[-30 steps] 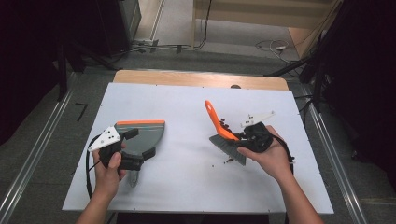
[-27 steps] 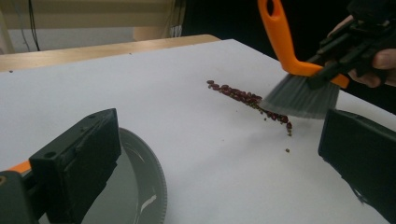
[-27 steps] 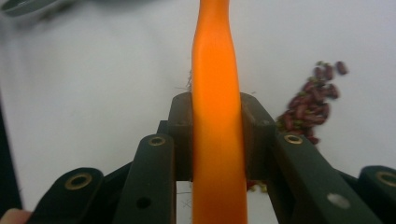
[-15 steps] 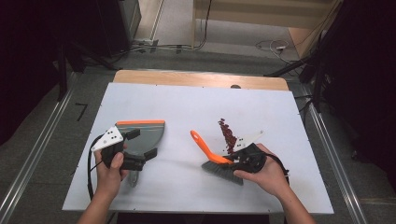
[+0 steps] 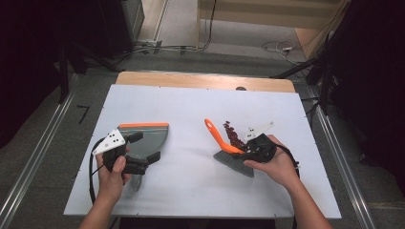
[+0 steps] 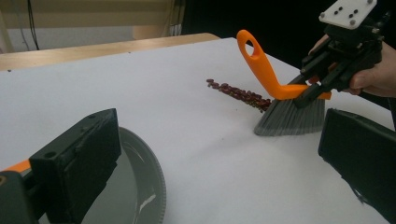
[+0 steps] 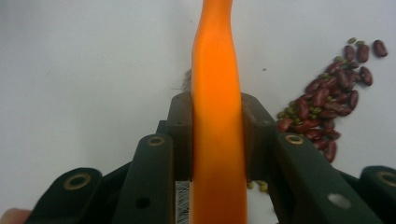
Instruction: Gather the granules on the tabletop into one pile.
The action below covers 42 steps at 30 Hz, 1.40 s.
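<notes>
The right gripper (image 7: 215,140) has its two black jaws clamped on the orange plastic handle of a hand brush (image 5: 220,138) with grey bristles; those bristles rest on the white table top (image 5: 191,109), and the handle's looped end rises up and away from the hand. Just beside the bristles lies a small heap of dark red beans mixed with tiny green ones (image 5: 233,134) — a narrow streak on the table. Well apart to the left, the left gripper (image 5: 143,150) holds a grey plastic dustpan with an orange edge (image 5: 145,136), flat on the table — whether its jaws press on it I cannot tell.
</notes>
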{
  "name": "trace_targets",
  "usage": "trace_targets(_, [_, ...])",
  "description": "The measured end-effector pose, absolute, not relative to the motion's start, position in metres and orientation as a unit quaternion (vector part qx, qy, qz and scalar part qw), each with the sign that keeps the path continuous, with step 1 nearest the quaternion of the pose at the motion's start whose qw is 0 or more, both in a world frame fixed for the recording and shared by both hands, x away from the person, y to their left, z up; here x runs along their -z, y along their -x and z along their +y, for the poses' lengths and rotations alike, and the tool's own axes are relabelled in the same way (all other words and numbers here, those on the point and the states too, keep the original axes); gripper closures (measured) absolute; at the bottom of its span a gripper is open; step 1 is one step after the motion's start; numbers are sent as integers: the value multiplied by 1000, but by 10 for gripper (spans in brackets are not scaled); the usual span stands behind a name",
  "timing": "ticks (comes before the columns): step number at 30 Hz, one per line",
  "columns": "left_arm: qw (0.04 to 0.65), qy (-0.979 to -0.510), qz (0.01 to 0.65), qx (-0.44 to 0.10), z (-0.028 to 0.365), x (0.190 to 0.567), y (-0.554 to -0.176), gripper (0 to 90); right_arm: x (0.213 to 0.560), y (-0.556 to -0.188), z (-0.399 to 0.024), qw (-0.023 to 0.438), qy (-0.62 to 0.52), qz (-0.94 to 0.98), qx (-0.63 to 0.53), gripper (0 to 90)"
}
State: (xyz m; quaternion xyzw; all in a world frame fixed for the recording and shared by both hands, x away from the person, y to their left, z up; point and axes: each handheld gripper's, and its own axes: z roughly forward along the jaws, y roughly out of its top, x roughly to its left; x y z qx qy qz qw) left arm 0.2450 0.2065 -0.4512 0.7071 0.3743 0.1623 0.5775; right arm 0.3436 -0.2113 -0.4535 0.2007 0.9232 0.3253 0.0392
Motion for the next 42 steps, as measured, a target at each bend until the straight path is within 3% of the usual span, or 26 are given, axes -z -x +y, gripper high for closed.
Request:
trace_targets(24, [579, -705, 373, -165, 208, 451, -245, 0, 455, -405, -216, 59, -189, 921, -336, 679])
trace_targets(42, [582, -703, 374, -165, 209, 451, -245, 0, 453, -430, -216, 76, -191, 918, -338, 678])
